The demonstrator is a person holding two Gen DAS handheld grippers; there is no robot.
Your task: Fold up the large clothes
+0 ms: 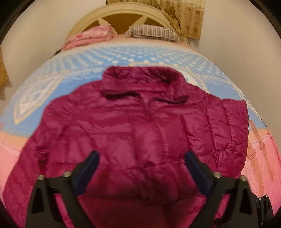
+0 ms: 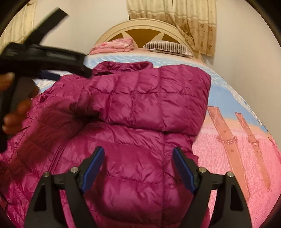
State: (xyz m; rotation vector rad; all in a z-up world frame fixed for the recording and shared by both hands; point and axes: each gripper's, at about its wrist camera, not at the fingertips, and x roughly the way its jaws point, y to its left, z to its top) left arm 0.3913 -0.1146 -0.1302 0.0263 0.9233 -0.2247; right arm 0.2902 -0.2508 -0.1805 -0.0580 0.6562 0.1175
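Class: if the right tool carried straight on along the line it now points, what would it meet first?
Most likely the magenta puffer jacket, on its lower quilted panel below the folded-over sleeve; the open right tool hovers over it, though depth is unclear.

Jacket [image 1: 133, 133] on bedspread [image 1: 73, 70], pillow [image 1: 152, 32] behind by headboard [image 1: 121, 13]

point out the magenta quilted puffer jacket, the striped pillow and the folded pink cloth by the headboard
magenta quilted puffer jacket [image 1: 123, 126], left wrist view, middle of its body
striped pillow [image 2: 166, 46], right wrist view, middle of its top face
folded pink cloth [image 1: 89, 37], left wrist view, middle of the stack
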